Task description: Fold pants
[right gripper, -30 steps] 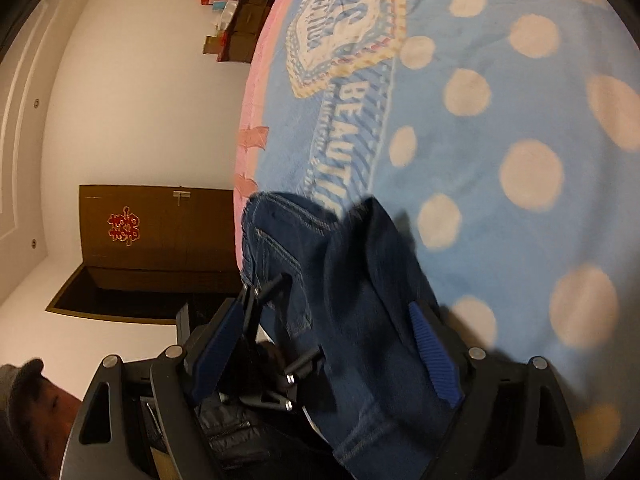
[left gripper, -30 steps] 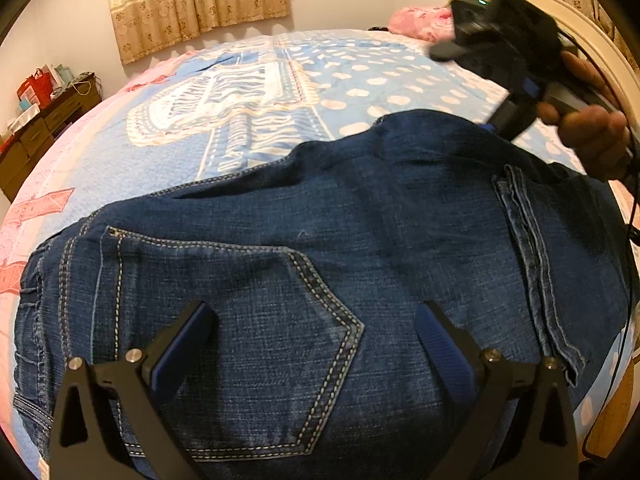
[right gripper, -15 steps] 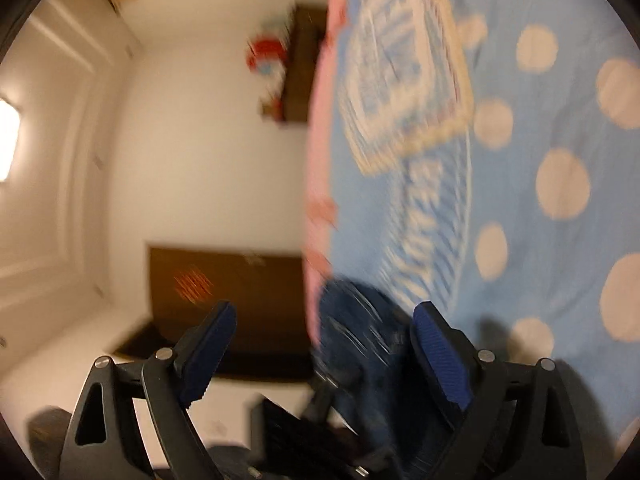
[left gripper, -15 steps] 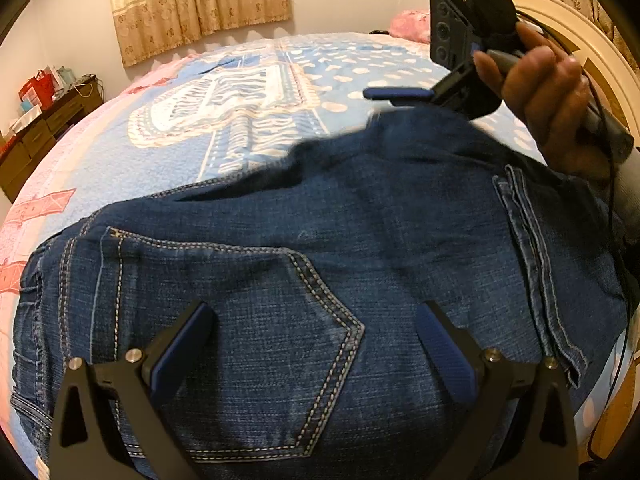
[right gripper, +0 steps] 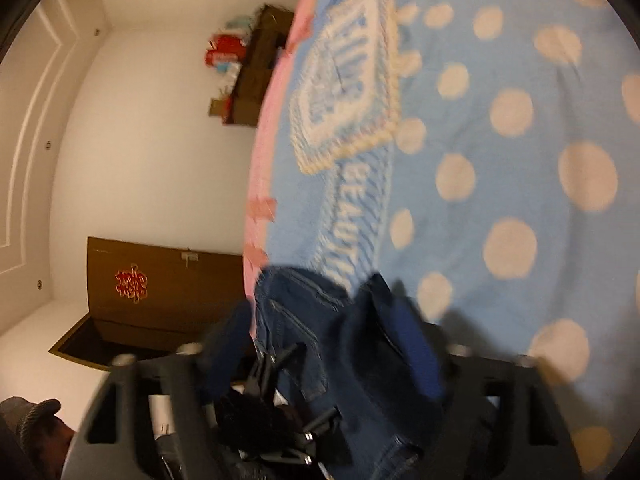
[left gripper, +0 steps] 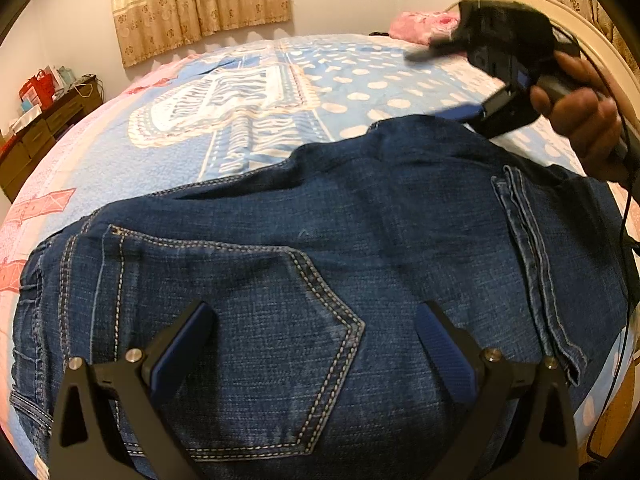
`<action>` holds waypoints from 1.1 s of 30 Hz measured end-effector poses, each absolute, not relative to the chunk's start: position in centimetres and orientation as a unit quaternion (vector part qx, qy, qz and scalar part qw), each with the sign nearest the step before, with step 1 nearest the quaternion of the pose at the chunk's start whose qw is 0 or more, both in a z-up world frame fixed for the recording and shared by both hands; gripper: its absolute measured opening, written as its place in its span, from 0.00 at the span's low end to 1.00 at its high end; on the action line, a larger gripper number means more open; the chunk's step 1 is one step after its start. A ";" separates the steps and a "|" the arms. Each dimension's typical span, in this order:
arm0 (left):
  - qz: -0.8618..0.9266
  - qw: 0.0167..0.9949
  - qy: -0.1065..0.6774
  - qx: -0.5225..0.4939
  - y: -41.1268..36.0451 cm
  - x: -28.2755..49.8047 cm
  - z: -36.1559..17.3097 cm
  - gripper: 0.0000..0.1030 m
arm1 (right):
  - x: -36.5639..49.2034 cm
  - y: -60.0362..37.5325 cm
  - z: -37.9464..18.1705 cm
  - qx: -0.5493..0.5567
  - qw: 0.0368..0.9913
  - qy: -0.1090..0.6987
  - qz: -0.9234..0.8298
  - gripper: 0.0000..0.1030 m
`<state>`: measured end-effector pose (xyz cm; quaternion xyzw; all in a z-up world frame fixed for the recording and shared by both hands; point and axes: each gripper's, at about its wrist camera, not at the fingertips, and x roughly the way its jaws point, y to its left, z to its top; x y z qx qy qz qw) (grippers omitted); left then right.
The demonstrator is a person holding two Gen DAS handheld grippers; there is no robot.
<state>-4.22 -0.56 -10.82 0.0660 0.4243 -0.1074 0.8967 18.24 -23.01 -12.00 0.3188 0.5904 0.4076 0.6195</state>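
Note:
Dark blue jeans (left gripper: 360, 216) lie folded on the bed, back pocket up. My left gripper (left gripper: 312, 316) hovers open just over that pocket, nothing between its fingers. A hand holds my right gripper (left gripper: 430, 84) at the jeans' far right corner, tilted down toward the cloth. In the blurred right wrist view the right gripper (right gripper: 320, 344) has its jaws closing, with a raised fold of the jeans (right gripper: 304, 320) between them. I do not see the pads pressing on the denim.
The bed carries a light blue dotted blanket (left gripper: 360, 80) with a pink border. A pink pillow (left gripper: 416, 24) and a cream headboard (left gripper: 592, 36) stand at the far right. A brown dresser (left gripper: 36, 136) with bags is at the left; a cable (left gripper: 624, 216) hangs right.
The right gripper swung up above the jeans, then came back down to their far right corner with its jaws narrower. The left gripper and the jeans stayed as they were.

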 end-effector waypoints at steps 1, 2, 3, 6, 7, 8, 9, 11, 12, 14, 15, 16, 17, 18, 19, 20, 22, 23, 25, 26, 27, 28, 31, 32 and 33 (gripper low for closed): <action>-0.107 0.897 0.424 0.066 -0.6 -4.2 -10.8 1.00 | 18.1 -22.9 -12.4 0.305 0.619 0.602 0.403 0.55; -0.107 0.897 0.424 0.066 -0.6 -4.2 -10.8 1.00 | 18.0 -22.3 -13.0 0.294 0.610 0.617 0.402 0.50; -0.106 0.897 0.424 0.066 -0.7 -4.2 -10.8 1.00 | 18.0 -22.0 -13.3 0.288 0.605 0.624 0.402 0.47; -0.106 0.897 0.424 0.065 -0.6 -4.2 -10.8 1.00 | 18.4 -20.8 -14.3 0.267 0.608 0.633 0.398 0.33; -0.106 0.897 0.424 0.065 -0.6 -4.1 -10.8 1.00 | 18.5 -20.5 -14.2 0.257 0.615 0.629 0.399 0.27; -0.106 0.897 0.424 0.064 -0.5 -4.1 -10.8 1.00 | 18.5 -20.2 -14.0 0.251 0.624 0.622 0.402 0.22; -0.106 0.897 0.424 0.063 -0.5 -4.1 -10.8 1.00 | 18.3 -20.2 -13.9 0.249 0.633 0.614 0.401 0.18; -0.105 0.898 0.424 0.060 -0.3 -4.0 -10.8 1.00 | 17.8 -20.7 -13.2 0.254 0.655 0.590 0.399 0.10; -0.104 0.898 0.423 0.057 -0.2 -4.0 -10.7 1.00 | 17.6 -21.8 -12.4 0.274 0.670 0.565 0.397 0.05; -0.104 0.900 0.421 0.049 0.2 -4.0 -10.8 1.00 | 17.4 -23.5 -11.1 0.300 0.692 0.528 0.391 0.00; -0.103 0.900 0.420 0.048 0.3 -4.0 -10.8 1.00 | 17.4 -24.2 -10.7 0.314 0.694 0.518 0.390 0.01; -0.103 0.900 0.421 0.048 0.3 -3.9 -10.9 1.00 | 17.5 -24.1 -10.7 0.316 0.692 0.519 0.390 0.01; -0.103 0.900 0.421 0.048 0.3 -3.9 -10.9 1.00 | 17.5 -23.8 -10.6 0.303 0.699 0.520 0.386 0.01; -0.103 0.900 0.420 0.048 0.4 -3.8 -11.0 1.00 | 17.6 -23.4 -10.8 0.290 0.705 0.526 0.378 0.01; -0.104 0.901 0.418 0.046 0.6 -3.9 -11.0 1.00 | 17.9 -23.2 -11.2 0.284 0.706 0.531 0.372 0.01; -0.105 0.902 0.417 0.045 0.6 -3.9 -11.0 1.00 | 18.2 -22.9 -11.6 0.285 0.705 0.536 0.366 0.01; -0.106 0.902 0.416 0.043 0.8 -4.0 -10.9 1.00 | 18.7 -22.6 -12.8 0.288 0.703 0.549 0.349 0.01; -0.106 0.901 0.419 0.044 0.9 -4.1 -10.9 1.00 | 19.0 -22.4 -13.8 0.291 0.693 0.565 0.340 0.01; -0.101 0.901 0.420 0.044 1.5 -4.5 -10.4 1.00 | 19.2 -22.6 -15.0 0.297 0.684 0.582 0.325 0.01; -0.096 0.905 0.413 0.045 2.1 -5.1 -9.9 1.00 | 19.1 -23.2 -15.0 0.311 0.684 0.581 0.314 0.02; -0.087 0.912 0.398 0.051 2.9 -5.7 -9.0 1.00 | 19.0 -23.9 -14.7 0.320 0.689 0.576 0.302 0.03; -0.073 0.918 0.385 0.057 4.0 -6.2 -8.3 1.00 | 18.6 -24.8 -14.0 0.331 0.693 0.566 0.300 0.03; -0.033 0.926 0.370 0.065 7.4 -7.0 -6.9 1.00 | 16.1 -26.9 -10.9 0.330 0.724 0.525 0.303 0.50; -0.012 0.926 0.370 0.069 9.3 -7.0 -6.6 1.00 | 15.2 -27.3 -10.1 0.322 0.735 0.515 0.300 0.62; 0.004 0.926 0.371 0.072 10.6 -7.0 -6.5 1.00 | 14.0 -27.5 -9.2 0.308 0.747 0.506 0.301 0.62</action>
